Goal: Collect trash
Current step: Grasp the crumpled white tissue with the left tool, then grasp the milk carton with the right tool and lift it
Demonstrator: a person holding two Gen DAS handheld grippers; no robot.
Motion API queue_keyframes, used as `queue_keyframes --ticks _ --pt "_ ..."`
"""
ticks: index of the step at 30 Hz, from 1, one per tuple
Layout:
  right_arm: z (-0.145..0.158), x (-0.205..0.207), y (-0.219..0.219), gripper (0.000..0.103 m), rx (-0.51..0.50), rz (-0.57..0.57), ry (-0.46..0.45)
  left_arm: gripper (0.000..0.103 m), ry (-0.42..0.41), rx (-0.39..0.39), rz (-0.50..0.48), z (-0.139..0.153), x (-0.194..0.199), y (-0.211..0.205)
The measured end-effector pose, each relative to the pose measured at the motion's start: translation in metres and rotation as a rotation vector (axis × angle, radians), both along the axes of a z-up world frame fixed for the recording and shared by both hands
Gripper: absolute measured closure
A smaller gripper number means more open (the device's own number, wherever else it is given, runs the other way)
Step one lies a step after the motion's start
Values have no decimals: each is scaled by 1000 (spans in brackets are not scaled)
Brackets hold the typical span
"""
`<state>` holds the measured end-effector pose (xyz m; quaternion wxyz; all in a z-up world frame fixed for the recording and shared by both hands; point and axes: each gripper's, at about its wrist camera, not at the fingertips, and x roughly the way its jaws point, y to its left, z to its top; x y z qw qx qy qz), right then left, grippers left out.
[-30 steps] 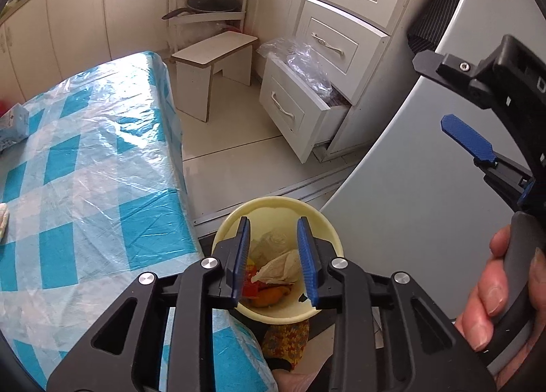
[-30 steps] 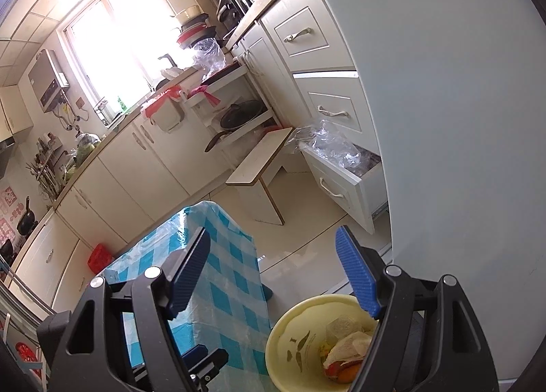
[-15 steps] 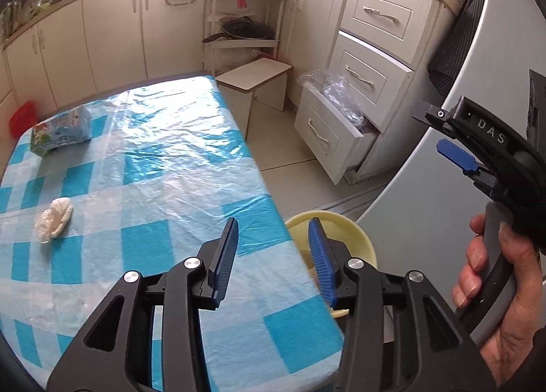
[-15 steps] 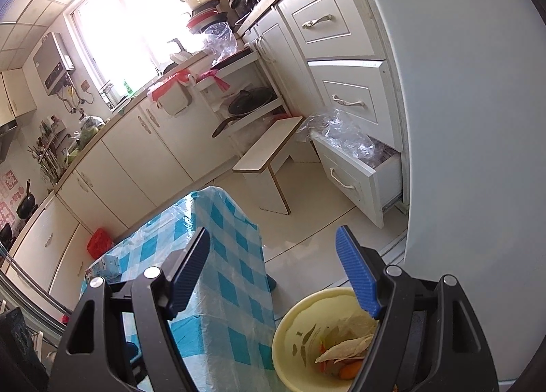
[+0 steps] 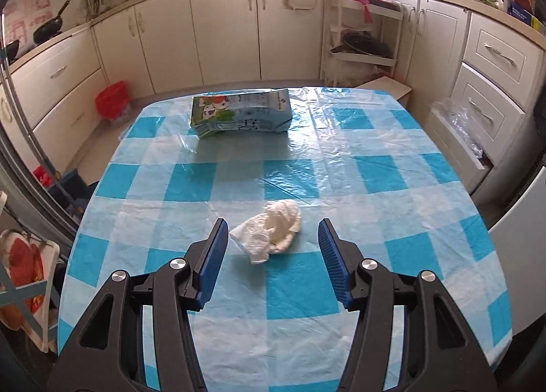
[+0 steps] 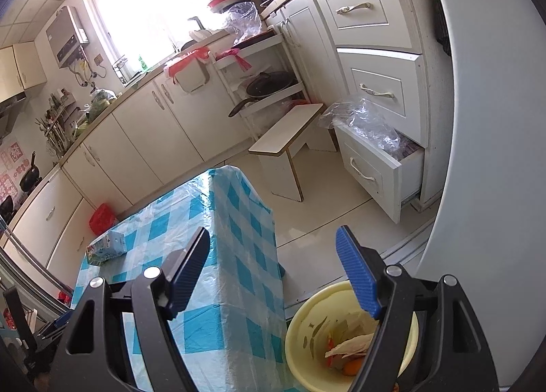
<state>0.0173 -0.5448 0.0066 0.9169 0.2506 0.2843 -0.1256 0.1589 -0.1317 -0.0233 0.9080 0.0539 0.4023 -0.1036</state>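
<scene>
The left hand-held gripper (image 5: 269,267) is hanging over the checkered surface (image 5: 375,166) with its blue pads spread wide apart and nothing between them, and it is lining up on a crumpled white tissue (image 5: 273,229) lying just ahead of the fingertips. The tissue is sitting on the near half of the surface, and whether the pads are level with it or above it is hard to tell from this angle. Farther back, near the far edge, a milk carton (image 5: 240,113) is lying on its side, well apart from the tissue.

Over on the other side, the right hand-held gripper (image 6: 273,272) is also gaping open and carrying nothing. It is hovering off the corner of the surface, above a yellow trash bin (image 6: 307,323) standing on the floor beside the draped cloth. Inside the bin, scraps (image 6: 344,351) are already piling up: pale wrappers or paper and something orange and red.

So the job is looking partly done. Some rubbish is already in the bin, but at least two pieces are waiting on top: the tissue, which seems to be the next target, and the carton behind it. By my reading, the next step is a close on the tissue, then a carry to the bin.
</scene>
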Motion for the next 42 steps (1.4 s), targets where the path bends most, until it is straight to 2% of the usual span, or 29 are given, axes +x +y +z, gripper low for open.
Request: queue_keyframes --ticks 9,15,18,20,22,23,26,30,34,38,42 --pt "-4 22 24 30 -28 60 28 51 44 31 -24 -30 28 -7" --pt "-8 35 36 30 -43 93 50 51 60 18 -40 -39 33 -5" --pt "-10 41 44 30 -53 110 60 63 78 -10 -54 -42 35 -3" --pt "-10 45 50 30 -60 126 64 77 89 -35 -60 -43 36 0" --pt "-10 50 59 30 -74 150 66 83 94 -59 -70 -43 36 3" --pt "-9 53 64 30 -82 167 68 91 98 -69 -74 -43 36 4" --pt "-8 65 84 27 -116 238 74 91 111 -99 -77 -45 36 15" --pt "-2 87 128 25 -223 395 88 91 135 -191 -35 -49 40 36" --pt "2 128 182 22 -364 577 96 91 139 -206 -45 -50 41 36" --pt "4 177 252 22 -574 776 109 91 144 -246 -49 -51 43 40" --pt "-6 211 327 21 -871 996 120 91 144 -256 -58 -50 42 39"
